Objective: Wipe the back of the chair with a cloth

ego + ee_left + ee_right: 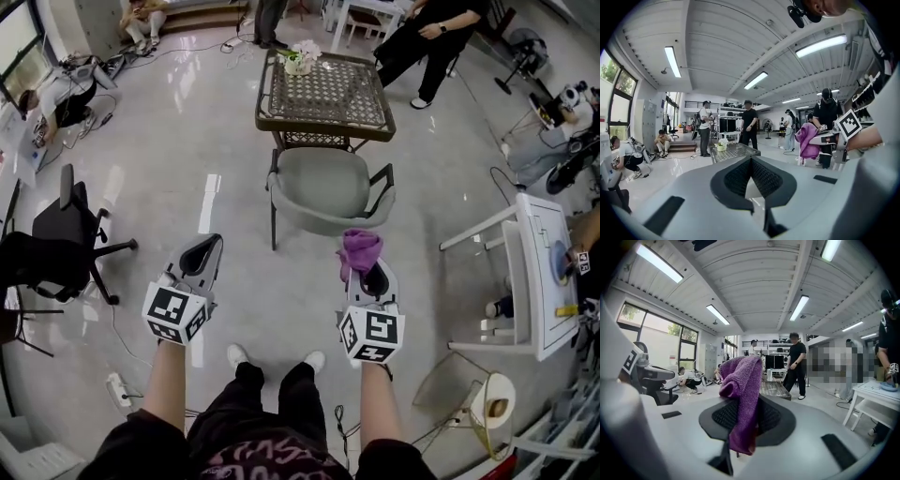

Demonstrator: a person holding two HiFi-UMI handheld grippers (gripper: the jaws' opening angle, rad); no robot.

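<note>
A grey-green armchair [323,187] stands at a wicker table [323,89], its curved back [328,225] turned toward me. My right gripper [367,264] hovers just short of the back's right end. It is shut on a purple cloth [359,248], which drapes over the jaws [743,380]. My left gripper [208,244] hangs to the left of the chair, apart from it. Its jaws [750,161] meet with nothing between them. From the left gripper view I see the cloth [806,140] in the right gripper [829,138]. Neither gripper view shows the chair.
A black office chair [56,234] stands at left, a white table [539,272] at right, a lamp shade [492,403] near my right side. A power strip [117,389] and cables lie on the floor. People stand and sit beyond the wicker table [733,151].
</note>
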